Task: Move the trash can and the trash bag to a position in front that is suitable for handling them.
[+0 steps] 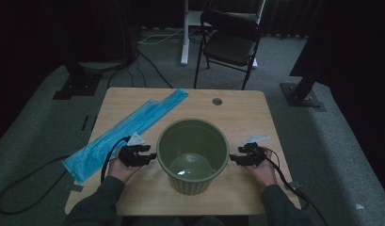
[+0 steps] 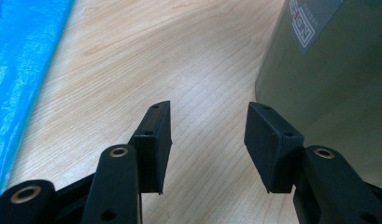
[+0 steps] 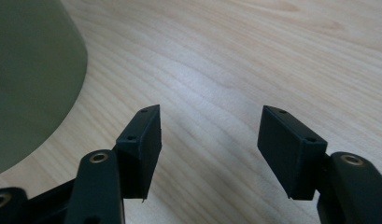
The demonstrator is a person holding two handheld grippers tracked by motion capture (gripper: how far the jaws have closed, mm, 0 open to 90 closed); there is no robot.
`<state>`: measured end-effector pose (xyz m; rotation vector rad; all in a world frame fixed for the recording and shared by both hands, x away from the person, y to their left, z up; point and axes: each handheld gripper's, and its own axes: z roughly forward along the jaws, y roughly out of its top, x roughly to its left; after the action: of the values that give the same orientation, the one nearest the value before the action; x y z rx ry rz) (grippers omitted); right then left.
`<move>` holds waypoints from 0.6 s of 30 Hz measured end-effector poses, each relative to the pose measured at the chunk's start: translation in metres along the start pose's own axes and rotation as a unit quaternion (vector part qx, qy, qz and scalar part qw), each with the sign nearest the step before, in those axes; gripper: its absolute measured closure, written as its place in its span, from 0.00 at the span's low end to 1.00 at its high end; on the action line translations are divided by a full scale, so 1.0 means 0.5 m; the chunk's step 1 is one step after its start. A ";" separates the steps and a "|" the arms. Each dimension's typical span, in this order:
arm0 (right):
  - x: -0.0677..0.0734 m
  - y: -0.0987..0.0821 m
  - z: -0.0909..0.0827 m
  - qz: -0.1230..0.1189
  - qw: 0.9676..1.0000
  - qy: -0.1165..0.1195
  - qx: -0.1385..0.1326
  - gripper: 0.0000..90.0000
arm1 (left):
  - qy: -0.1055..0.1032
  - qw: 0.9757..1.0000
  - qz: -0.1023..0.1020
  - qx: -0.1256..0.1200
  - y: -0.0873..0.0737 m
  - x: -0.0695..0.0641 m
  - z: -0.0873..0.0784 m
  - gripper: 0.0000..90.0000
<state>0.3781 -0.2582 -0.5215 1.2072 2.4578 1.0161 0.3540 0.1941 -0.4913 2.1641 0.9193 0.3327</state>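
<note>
Two claws flank a green bin (image 1: 192,155) standing upright near the middle of the wooden surface (image 1: 237,113), toward the person's edge. Left claw (image 1: 150,155) sits at the bin's 9 o'clock, right claw (image 1: 233,159) at its 3 o'clock, both low over the surface, tips aimed inward at the bin wall. Symmetric setup, probably so both sides can be reached at once to lift or steady it.

Left claw (image 2: 208,135): jaws spread, nothing between them, bare wood in the gap. In the left gripper view, bin wall (image 2: 328,79) stands just beside the one jaw; touching or not, can't tell. Label (image 2: 314,18) on the bin's side up top.

Right claw (image 3: 211,144): jaws spread too, gap empty, wood beneath. In the right gripper view the bin (image 3: 30,74) curves off to one side, near but apart from the jaw.

Bin looks empty, a pale shine on its floor. A long blue plastic bag (image 1: 126,132) lies flat from the bin's 12 o'clock down past 9 o'clock, beyond the left claw, untouched. Likely a liner waiting to go in, which would explain why it's laid out alongside. Small round hole (image 1: 217,101) in the surface at 12 o'clock. A folding chair (image 1: 230,42) stands on the floor beyond the far edge.

Judgement: nothing gripped yet; start posture.
</note>
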 end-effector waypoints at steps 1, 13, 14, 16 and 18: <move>0.001 0.000 0.001 -0.002 1.000 0.003 0.002 0.46 | -0.001 1.000 0.001 0.001 0.000 -0.001 0.000 0.56; 0.032 0.002 -0.016 -0.018 0.999 0.046 -0.006 0.49 | -0.036 0.999 0.007 -0.006 0.005 -0.018 -0.004 0.53; 0.038 0.003 -0.020 -0.023 0.998 0.049 -0.011 0.49 | -0.038 0.999 0.007 -0.007 0.004 -0.020 -0.005 0.53; 0.049 0.005 -0.027 -0.033 0.998 0.058 -0.018 0.48 | -0.043 0.999 0.010 -0.005 0.002 -0.026 -0.010 0.52; 0.063 0.007 -0.032 -0.046 0.996 0.069 -0.021 0.49 | -0.048 0.999 0.013 -0.005 0.000 -0.034 -0.014 0.52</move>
<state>0.3527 -0.2405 -0.5040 1.0344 2.5557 1.1545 0.3388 0.1859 -0.4858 2.1640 0.8357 0.2442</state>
